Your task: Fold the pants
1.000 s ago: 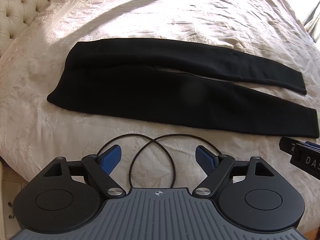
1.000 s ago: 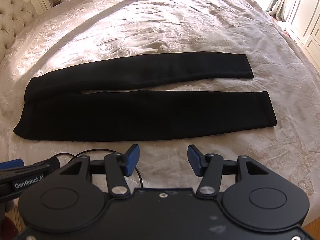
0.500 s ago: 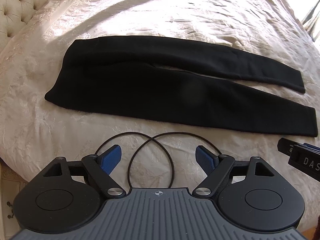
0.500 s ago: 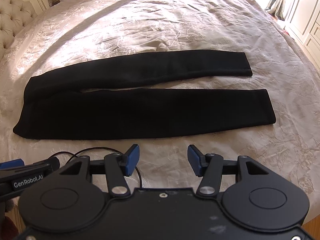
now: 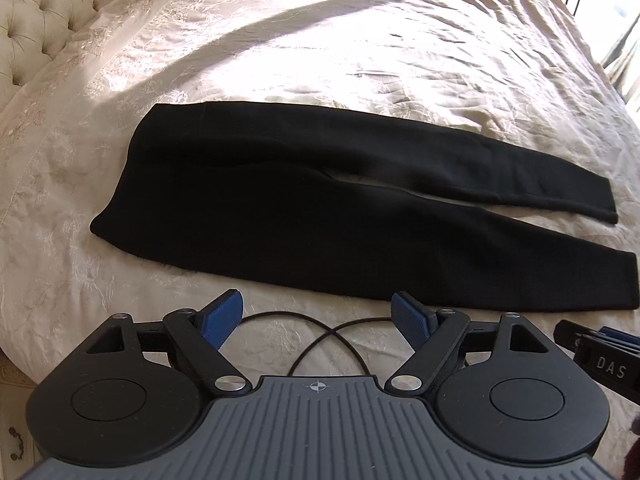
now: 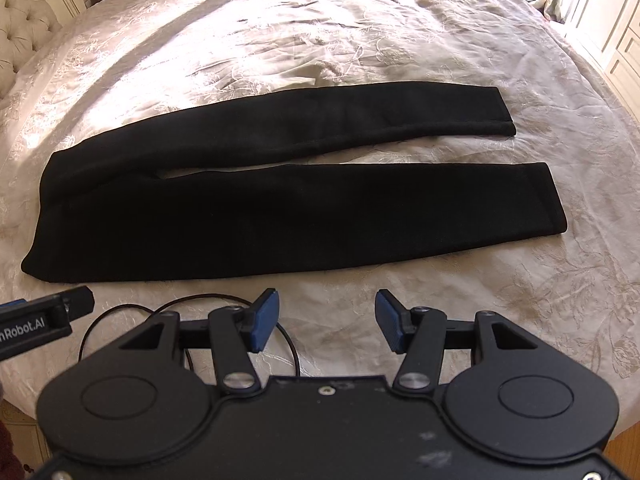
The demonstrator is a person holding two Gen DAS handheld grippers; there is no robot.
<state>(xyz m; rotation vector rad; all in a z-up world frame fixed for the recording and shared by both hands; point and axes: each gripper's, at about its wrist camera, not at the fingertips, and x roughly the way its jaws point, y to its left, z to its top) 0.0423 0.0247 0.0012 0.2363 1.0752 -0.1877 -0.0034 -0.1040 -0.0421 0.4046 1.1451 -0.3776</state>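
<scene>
Two things matter on the wide cream embroidered bedspread point(image 5: 360, 60): the long black knit pants point(image 5: 320, 208) spread flat, legs slightly parted for folding, and our left gripper point(image 5: 318, 314) and right gripper point(image 6: 326, 320), both hovering wide open, holding nothing.

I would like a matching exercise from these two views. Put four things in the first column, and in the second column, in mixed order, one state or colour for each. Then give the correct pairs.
Column 1
1. pants
2. left gripper
3. bedspread
4. cable

Column 2
A. pale cream, with a stitched floral pattern
B. black, spread flat with the two legs apart at the hems
C. thin and black, lying in loops on the bed
D. open, blue pads, holding nothing

Pairs: 1-B, 2-D, 3-A, 4-C
</scene>
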